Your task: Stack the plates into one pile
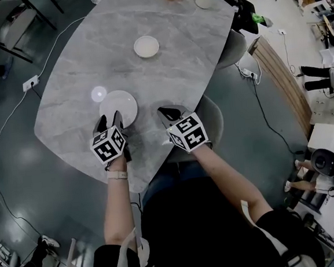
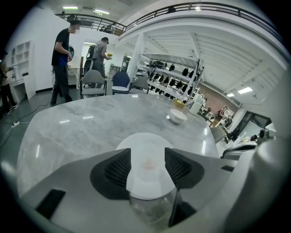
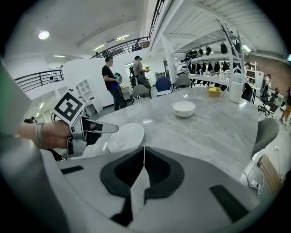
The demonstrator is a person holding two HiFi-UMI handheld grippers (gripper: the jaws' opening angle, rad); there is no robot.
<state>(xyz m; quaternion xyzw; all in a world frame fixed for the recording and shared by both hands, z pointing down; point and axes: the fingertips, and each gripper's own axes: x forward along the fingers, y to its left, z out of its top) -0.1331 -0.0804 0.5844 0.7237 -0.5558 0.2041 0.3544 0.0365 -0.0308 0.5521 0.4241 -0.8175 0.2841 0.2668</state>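
Two dishes, head view: a white plate (image 1: 120, 107) is seen near the near-left edge of the tabletop (image 1: 179, 76). A small dish (image 1: 146, 46) is set well apart, toward the far edge.
Grippers, head view: the left gripper (image 1: 109, 119) is held at the plate's near rim. The right gripper (image 1: 166, 111) is held by the near edge, beside the plate and apart from it.
Left gripper view: the jaws are spread wide. The plate (image 2: 146, 145) is seen between and beyond them on the tabletop, and no pad is seen pressing on it. The small dish (image 2: 177, 116) is seen far off to the right.
Right gripper view: the jaws are closed together with nothing caught between them. The plate (image 3: 125, 136) is seen ahead to the left with the left gripper over its rim, and the small dish (image 3: 184, 109) is seen farther on.
Step in hand: the plate is judged to be resting free where the pile is to stand, and no pile is yet made of the two.
Next move: the small dish has to be reached, gripped by its rim, carried over and set centred on the plate.
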